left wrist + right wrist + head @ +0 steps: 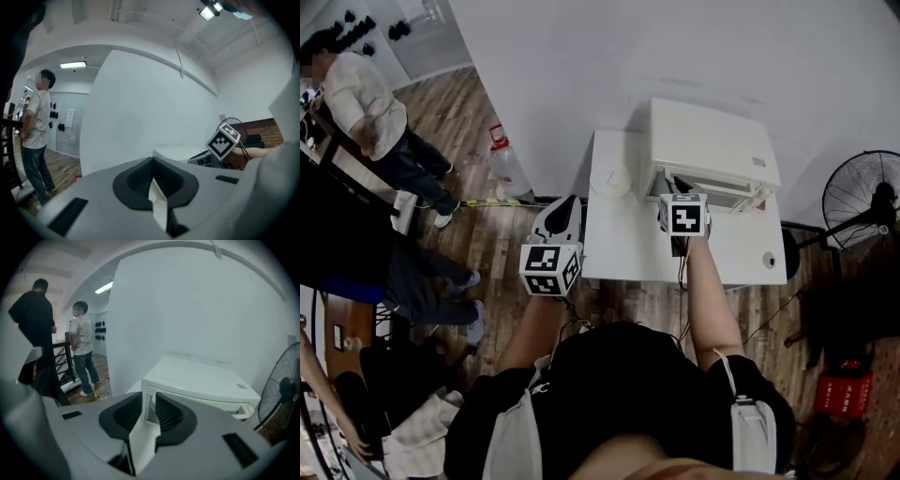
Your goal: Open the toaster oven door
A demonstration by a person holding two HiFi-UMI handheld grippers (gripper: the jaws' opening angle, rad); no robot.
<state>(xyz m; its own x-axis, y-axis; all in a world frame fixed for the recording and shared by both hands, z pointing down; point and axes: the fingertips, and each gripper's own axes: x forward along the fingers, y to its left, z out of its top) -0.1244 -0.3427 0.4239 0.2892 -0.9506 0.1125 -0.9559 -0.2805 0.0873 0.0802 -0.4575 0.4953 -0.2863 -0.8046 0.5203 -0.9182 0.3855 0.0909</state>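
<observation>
The toaster oven [712,150], white and boxy, sits at the back of the white tabletop [628,253] against the wall, with a dark slot showing along its front. The right gripper [150,411] hangs just in front of it, its jaws standing apart with nothing held and the oven's left front corner showing through the gap. The left gripper [152,180] is off the tabletop's left edge, its jaws pressed together and empty. A fan [862,197] stands to the right.
</observation>
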